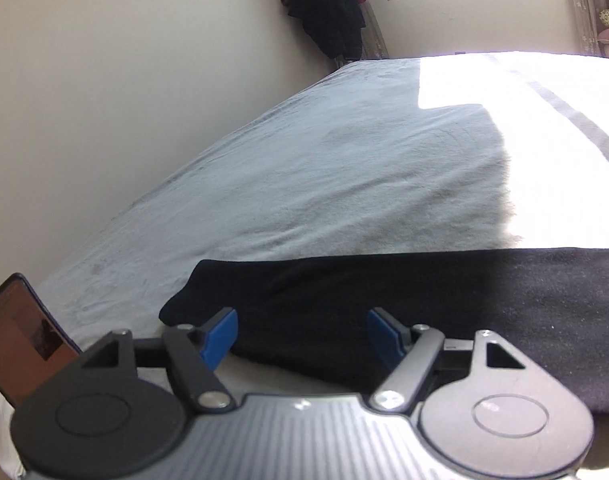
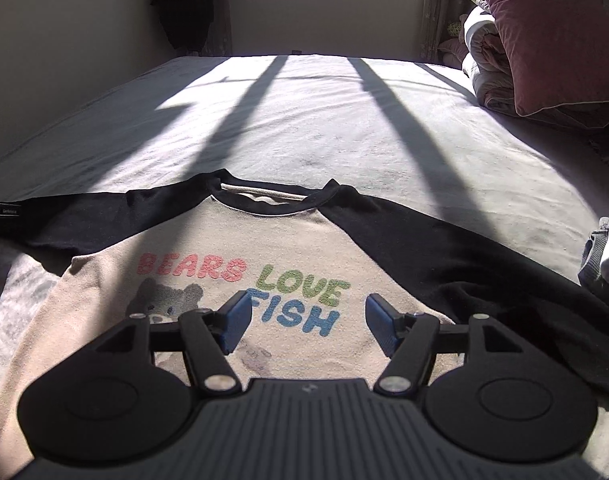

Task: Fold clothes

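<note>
Two views differ: my left gripper (image 1: 302, 334), spread and empty, sees only the sweatshirt's black sleeve (image 1: 424, 312); my right gripper (image 2: 308, 326), likewise gaping, hovers over the sweatshirt (image 2: 232, 248) lying flat on the bed (image 2: 304, 112).

A cream sweatshirt (image 2: 288, 240) with black raglan sleeves and a black neckband lies flat, front up, across the lower half of the right wrist view. Its collar sits just above the middle of the frame, opening toward the top. On the chest are the words "BEARS" in pink, "LOVE" in green and "FISH" in blue, with a grey bear (image 2: 166, 300) printed lower left of them. One black sleeve (image 2: 64, 220) stretches straight to the left edge; the other runs down to the lower right. In the left wrist view a black sleeve (image 1: 424, 308) lies flat across the lower part of the frame, its end at lower left.
</note>
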Demonstrator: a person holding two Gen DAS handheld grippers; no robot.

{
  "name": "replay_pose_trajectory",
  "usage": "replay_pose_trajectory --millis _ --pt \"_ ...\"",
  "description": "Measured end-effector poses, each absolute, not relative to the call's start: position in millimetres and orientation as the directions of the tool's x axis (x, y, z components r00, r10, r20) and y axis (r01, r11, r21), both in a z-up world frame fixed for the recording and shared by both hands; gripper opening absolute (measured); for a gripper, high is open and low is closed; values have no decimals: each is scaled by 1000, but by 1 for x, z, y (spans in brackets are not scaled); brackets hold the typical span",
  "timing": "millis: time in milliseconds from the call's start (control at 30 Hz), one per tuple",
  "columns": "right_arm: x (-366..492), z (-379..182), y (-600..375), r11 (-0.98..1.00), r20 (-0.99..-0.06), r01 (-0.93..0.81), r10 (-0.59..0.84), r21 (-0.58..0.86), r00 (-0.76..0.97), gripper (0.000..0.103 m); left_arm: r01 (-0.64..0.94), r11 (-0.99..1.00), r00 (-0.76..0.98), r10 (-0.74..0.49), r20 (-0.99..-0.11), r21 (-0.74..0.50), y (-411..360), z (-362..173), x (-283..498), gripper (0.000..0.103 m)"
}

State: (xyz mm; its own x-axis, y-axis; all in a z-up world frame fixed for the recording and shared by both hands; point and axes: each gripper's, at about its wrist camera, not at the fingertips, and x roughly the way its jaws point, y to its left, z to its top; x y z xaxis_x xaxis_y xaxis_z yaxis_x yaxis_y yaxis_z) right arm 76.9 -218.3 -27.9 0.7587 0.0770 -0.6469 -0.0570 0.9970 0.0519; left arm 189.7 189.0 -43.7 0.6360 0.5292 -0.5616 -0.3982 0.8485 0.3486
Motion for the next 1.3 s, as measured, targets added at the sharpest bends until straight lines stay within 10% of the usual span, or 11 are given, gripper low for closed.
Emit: replay_pose_trajectory --millis 667,1300 --pt "-22 -44 -394 839 -668 464 -174 285 724 72 170 948 739 -302 -602 -267 49 -67 102 78" --pt "0 -81 -459 342 -637 776 -444 529 630 69 181 953 694 -298 -655 -242 51 -71 120 80"
